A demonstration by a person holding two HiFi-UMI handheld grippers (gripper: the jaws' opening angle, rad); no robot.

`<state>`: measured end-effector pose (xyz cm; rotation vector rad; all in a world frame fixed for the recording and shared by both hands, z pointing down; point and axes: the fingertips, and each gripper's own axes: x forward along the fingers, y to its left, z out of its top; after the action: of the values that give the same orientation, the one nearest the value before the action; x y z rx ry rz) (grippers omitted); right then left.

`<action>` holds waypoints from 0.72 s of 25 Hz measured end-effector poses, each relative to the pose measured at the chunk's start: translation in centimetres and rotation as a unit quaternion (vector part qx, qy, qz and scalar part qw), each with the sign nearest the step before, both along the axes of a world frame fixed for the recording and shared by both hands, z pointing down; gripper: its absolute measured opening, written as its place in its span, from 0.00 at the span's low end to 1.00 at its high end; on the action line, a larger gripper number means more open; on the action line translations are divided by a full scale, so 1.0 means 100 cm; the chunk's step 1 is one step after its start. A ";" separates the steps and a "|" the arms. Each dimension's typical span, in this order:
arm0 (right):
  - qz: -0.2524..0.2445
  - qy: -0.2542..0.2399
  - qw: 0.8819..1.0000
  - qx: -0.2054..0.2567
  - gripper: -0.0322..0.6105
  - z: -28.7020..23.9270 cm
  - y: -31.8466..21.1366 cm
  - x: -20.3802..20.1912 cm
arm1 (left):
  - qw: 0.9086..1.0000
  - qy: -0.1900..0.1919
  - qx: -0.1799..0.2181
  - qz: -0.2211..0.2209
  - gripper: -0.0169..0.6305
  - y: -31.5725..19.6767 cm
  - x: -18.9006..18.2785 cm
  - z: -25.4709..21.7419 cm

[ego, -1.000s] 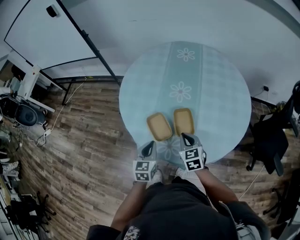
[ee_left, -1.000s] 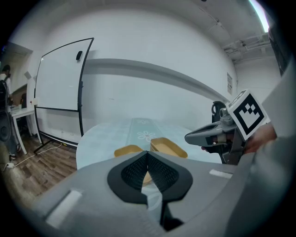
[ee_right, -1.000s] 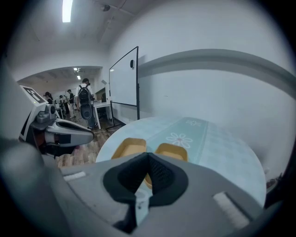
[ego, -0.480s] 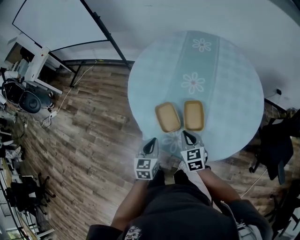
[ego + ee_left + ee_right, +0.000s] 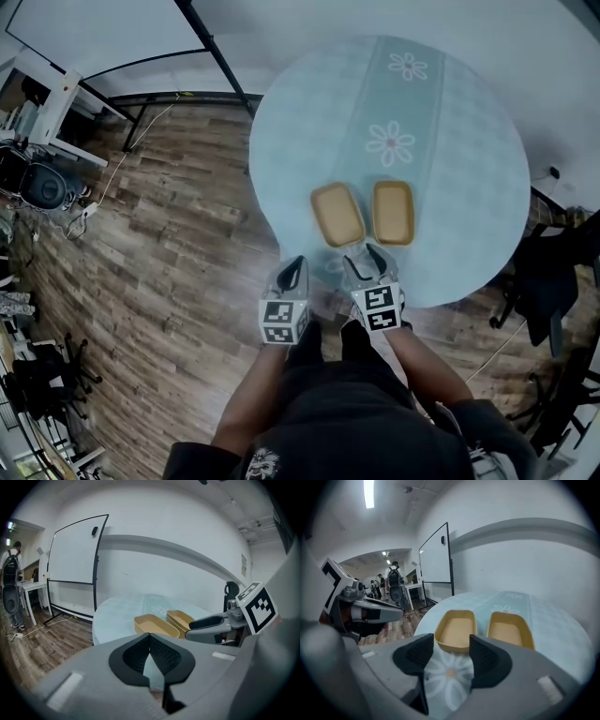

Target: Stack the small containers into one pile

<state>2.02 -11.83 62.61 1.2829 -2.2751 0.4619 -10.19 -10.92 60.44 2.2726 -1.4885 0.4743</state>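
Two shallow tan containers lie side by side on the round pale blue table (image 5: 469, 141), near its front edge: the left container (image 5: 337, 214) (image 5: 456, 630) (image 5: 153, 625) and the right container (image 5: 394, 212) (image 5: 509, 631) (image 5: 182, 618). My right gripper (image 5: 365, 260) (image 5: 450, 644) hovers just in front of the left container, and its jaws are opening with nothing between them. My left gripper (image 5: 294, 266) (image 5: 150, 635) is shut and empty, held off the table's front left edge. Each gripper shows in the other's view.
A whiteboard on a black stand (image 5: 103, 33) is at the far left. A desk with equipment (image 5: 42, 178) stands on the wooden floor to the left. Dark chairs (image 5: 553, 272) sit to the table's right. A person with a backpack (image 5: 10, 573) stands far off.
The right gripper's jaws have parted from shut and it has shifted slightly left, toward the left container. The head view has swung, so the table sits higher. The containers have not moved.
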 end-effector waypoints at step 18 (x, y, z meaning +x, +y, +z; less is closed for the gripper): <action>0.036 0.011 0.999 -0.040 0.89 0.072 -0.023 -0.027 | 0.999 -0.001 -0.032 -0.009 0.02 0.008 -0.029 0.036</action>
<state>-0.67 -14.08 69.82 1.3276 -2.1760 0.5554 -13.07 -10.11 64.00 2.2098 -1.4723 0.5117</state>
